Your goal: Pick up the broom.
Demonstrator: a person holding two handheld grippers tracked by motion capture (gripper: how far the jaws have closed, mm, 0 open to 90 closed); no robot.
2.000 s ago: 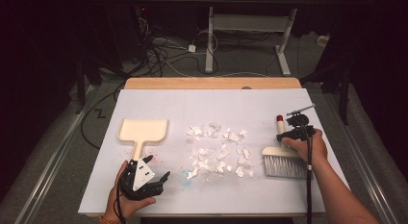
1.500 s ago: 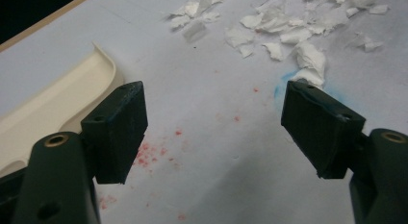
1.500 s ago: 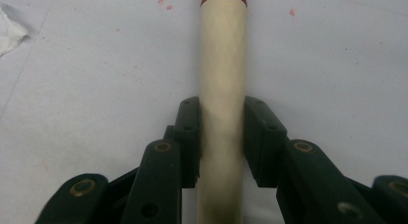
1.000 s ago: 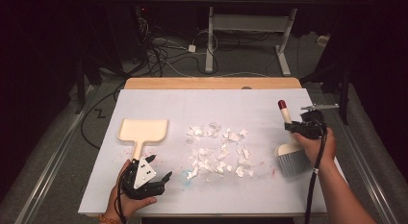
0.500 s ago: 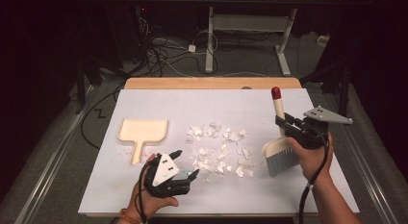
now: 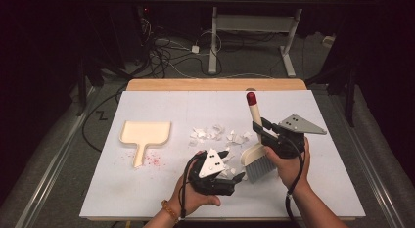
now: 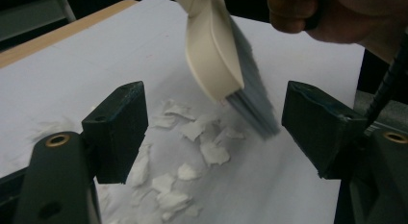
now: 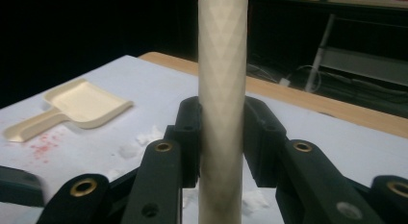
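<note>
A cream hand brush (image 6: 256, 149) with a red-tipped handle and grey bristles stands nearly upright at the right of the scrap pile. My right gripper (image 6: 262, 130) is shut on its handle (image 8: 221, 113). White paper scraps (image 6: 218, 135) lie scattered mid-table. My left gripper (image 6: 232, 165) is open just left of the brush, low over the scraps; between its jaws I see the brush head (image 7: 216, 56) and scraps (image 7: 192, 152). A cream dustpan (image 6: 144, 136) lies flat to the left, also visible as the dustpan (image 8: 72, 106).
The white table top (image 6: 318, 189) has a wooden strip (image 6: 215, 84) along its far edge. Red specks (image 6: 151, 161) mark the surface beside the dustpan's handle. Cables and a desk frame (image 6: 249, 37) sit on the dark floor beyond.
My right gripper lifted the brush upright and carried it left to the scraps. My left gripper moved right from near the dustpan handle to beside the brush.
</note>
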